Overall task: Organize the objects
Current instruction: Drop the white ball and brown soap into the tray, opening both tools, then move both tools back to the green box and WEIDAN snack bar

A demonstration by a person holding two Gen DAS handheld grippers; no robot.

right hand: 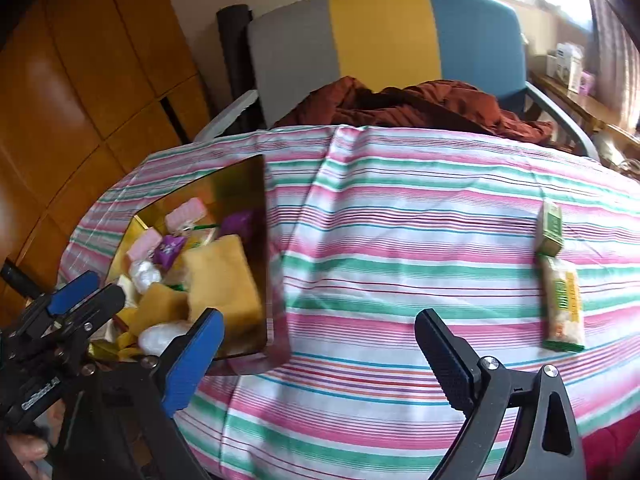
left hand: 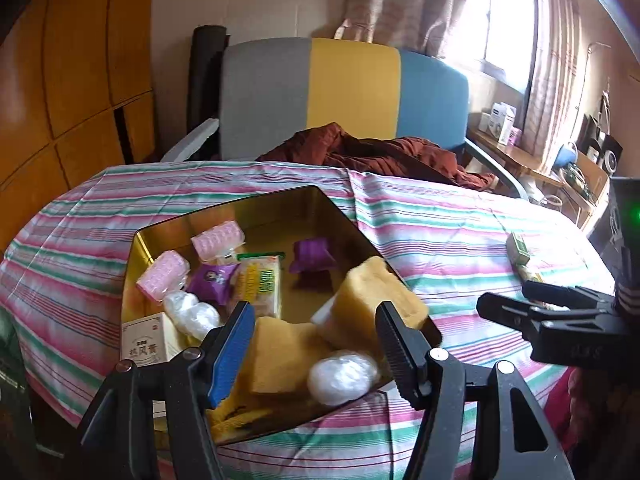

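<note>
While both tongs stand apart and empty, the left tongs [left hand: 316,336] hover over the gold tin [left hand: 256,208] of sponges and packets, and the right tongs [right hand: 320,344] hang above the striped table [right hand: 400,208], with the green box [right hand: 550,230] and snack packet [right hand: 562,304] ahead to their right; tin contents partly overlap.

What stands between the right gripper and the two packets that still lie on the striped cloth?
Nothing visible. The right gripper is open and empty, and only bare striped cloth lies between it and the small green box and the snack packet. The gold tin stands apart on the other side.
</note>
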